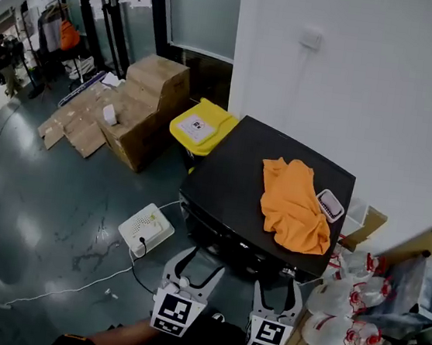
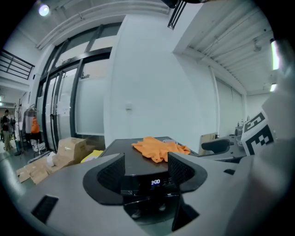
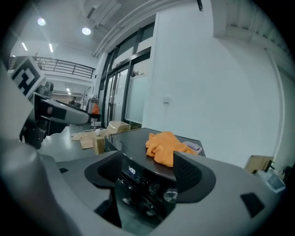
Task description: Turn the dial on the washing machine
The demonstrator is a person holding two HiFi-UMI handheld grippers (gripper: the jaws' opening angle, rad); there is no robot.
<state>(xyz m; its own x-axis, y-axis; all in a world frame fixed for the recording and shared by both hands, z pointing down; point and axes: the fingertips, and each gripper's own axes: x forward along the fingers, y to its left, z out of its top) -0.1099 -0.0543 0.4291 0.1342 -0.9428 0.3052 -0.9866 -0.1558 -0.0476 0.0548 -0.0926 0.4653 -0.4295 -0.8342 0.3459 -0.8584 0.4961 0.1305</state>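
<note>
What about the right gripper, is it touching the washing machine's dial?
Apart. In the right gripper view the right gripper stands open, and the dial sits beyond its jaws, ungripped.

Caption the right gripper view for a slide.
Open right gripper faces the dial on the washing machine, orange cloth on top.

Blk washing machine [image 1: 232,170], orange cloth [image 1: 296,205]
Dial [image 3: 170,195] silver; display [image 3: 131,170] digits white; bin [image 1: 185,134] yellow w/ white label; cardboard boxes [image 1: 151,93] brown; wall [image 1: 383,87] white; floor [image 1: 54,218] grey-green.
</note>
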